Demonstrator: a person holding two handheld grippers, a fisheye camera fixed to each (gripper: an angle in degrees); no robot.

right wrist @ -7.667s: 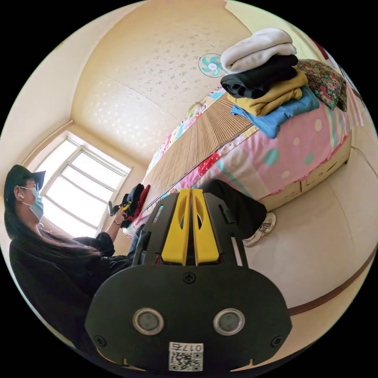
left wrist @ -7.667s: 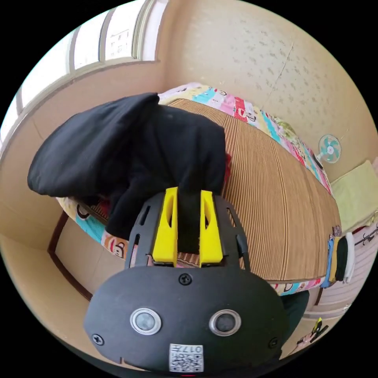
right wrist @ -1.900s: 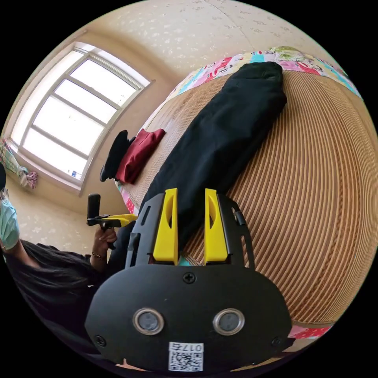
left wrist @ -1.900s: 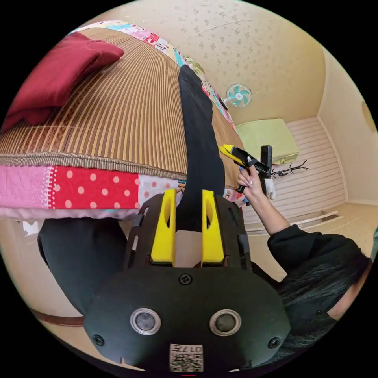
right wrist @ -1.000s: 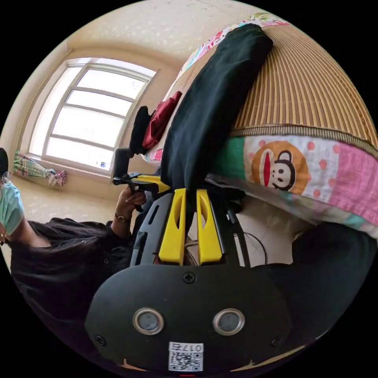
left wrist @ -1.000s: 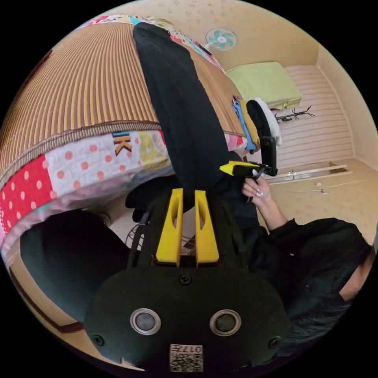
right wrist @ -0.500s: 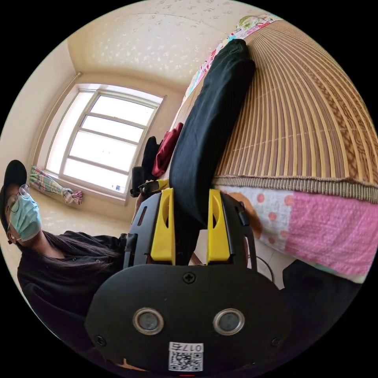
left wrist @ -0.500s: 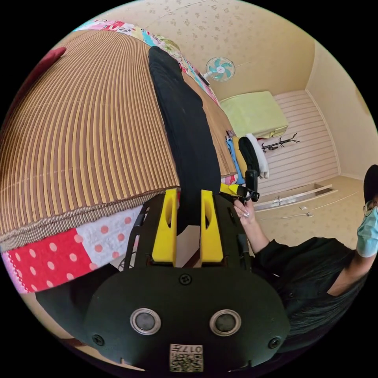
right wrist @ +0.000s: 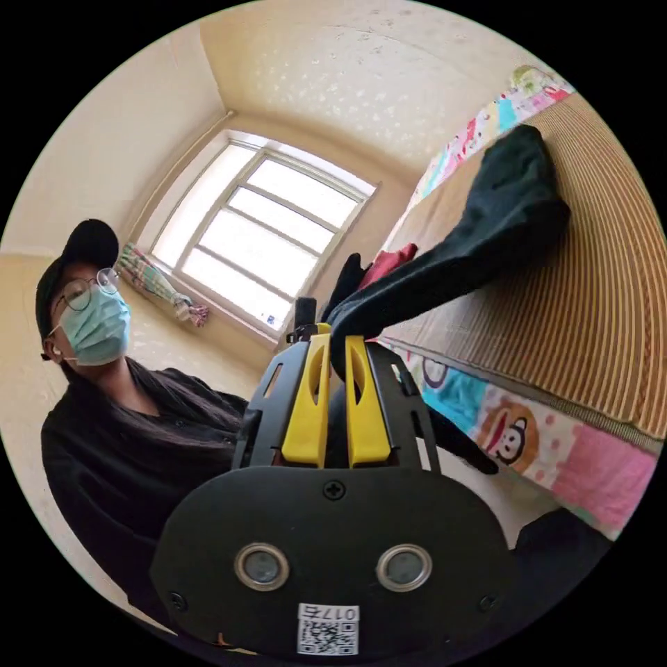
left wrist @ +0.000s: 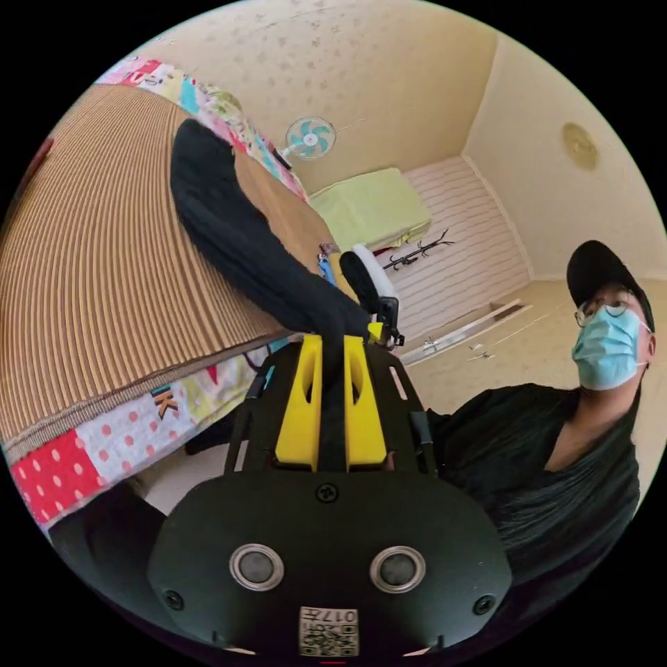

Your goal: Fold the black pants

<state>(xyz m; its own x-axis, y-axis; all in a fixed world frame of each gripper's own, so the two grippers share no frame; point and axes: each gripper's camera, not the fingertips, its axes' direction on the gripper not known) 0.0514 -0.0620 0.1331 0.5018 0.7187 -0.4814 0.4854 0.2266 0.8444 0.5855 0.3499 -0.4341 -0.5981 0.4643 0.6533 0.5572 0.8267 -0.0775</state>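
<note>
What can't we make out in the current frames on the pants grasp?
- Left gripper view: the black pants end between the left tool jaws; the jaws hide which part is pinched.
- Right gripper view: the same at the right tool.
- Right gripper view: the dark item beside the red garment is half hidden by the pants.

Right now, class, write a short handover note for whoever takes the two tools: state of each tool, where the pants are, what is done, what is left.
Left tool: shut on the pants at their near end.
Right tool: shut on the same end of the pants.
Pants: one long narrow strip. The far end lies on the mat of the bed; the near end is lifted off the bed edge, held in both tools.
Done: pants laid out lengthwise, near end gripped.
Left: likely carry the held end over to the far end, set it down, let go, and fold again if needed.
</note>
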